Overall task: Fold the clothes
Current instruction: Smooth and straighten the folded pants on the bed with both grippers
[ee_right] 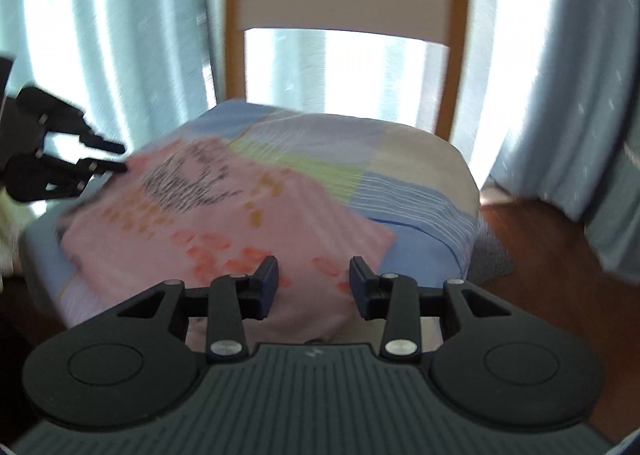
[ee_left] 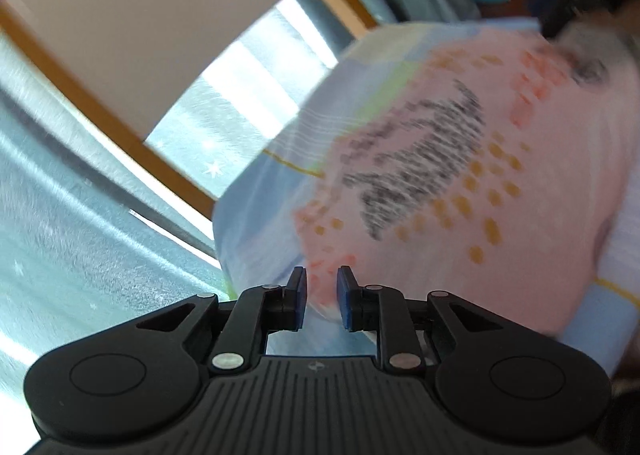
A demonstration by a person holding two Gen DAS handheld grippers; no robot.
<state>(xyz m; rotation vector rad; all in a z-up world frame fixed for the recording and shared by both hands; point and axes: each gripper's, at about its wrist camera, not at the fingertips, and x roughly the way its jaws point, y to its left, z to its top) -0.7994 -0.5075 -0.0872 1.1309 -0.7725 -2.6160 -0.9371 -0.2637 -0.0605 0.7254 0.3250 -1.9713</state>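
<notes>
Two grippers work one pink garment (ee_left: 460,175), which lies spread on a patchwork-covered cushion (ee_left: 256,207) in front of a wooden chair back (ee_left: 100,111).

From the left wrist view, much blurred, the left gripper (ee_left: 322,297) has its jaws narrowed to a small gap over the garment's near edge, with pink cloth showing between the blue pads (ee_left: 345,295). Whether they actually pinch the cloth cannot be told. The right gripper (ee_left: 568,11) is a dark smear at the garment's far corner.

From the right wrist view, the right gripper (ee_right: 314,283) hangs with its jaws spread wide over the garment's (ee_right: 224,223) near edge, holding nothing. The left gripper (ee_right: 116,157) sits at the garment's far left corner, fingers close together, touching or just beside the cloth. The cushion (ee_right: 416,191) fills the seat below the chair back (ee_right: 456,55); pale curtains (ee_right: 120,35) hang behind.

By my judgement a fold is being set up: each gripper is taking an edge. The next move calls for the right gripper to drop onto its edge and close, then for both to lift together and carry the cloth across itself.
</notes>
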